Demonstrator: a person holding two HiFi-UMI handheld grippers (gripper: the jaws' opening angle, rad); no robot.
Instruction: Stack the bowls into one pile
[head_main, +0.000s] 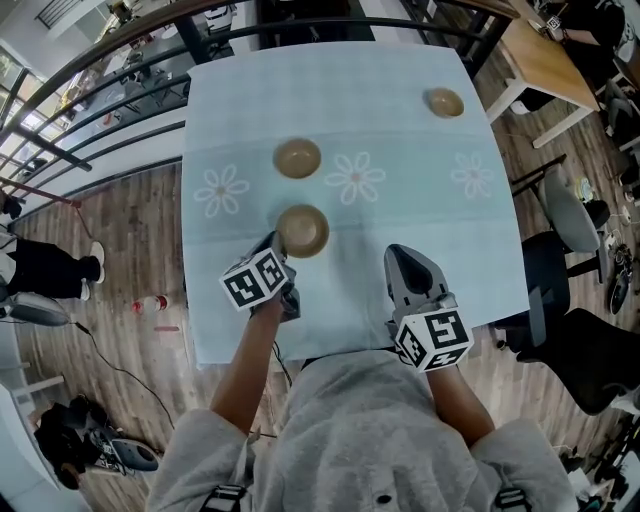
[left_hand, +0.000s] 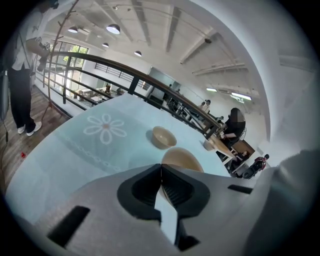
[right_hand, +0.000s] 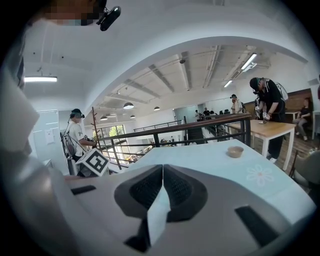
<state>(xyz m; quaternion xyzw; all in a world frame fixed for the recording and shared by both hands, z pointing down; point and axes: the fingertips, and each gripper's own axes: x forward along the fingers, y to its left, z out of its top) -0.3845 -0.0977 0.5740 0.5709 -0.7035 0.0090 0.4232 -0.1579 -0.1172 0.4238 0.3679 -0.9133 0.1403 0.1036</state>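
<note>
Three bowls are not yet stacked. The left hand-held gripper is clenched on the rim of the near bowl, just this side of the middle bowl, probably to carry it there. The far bowl sits on the counter, well right of the middle bowl. The right hand-held gripper is clenched empty, idle.

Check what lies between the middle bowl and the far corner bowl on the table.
Nothing: in the head view only bare tablecloth separates the middle bowl from the far bowl.
</note>
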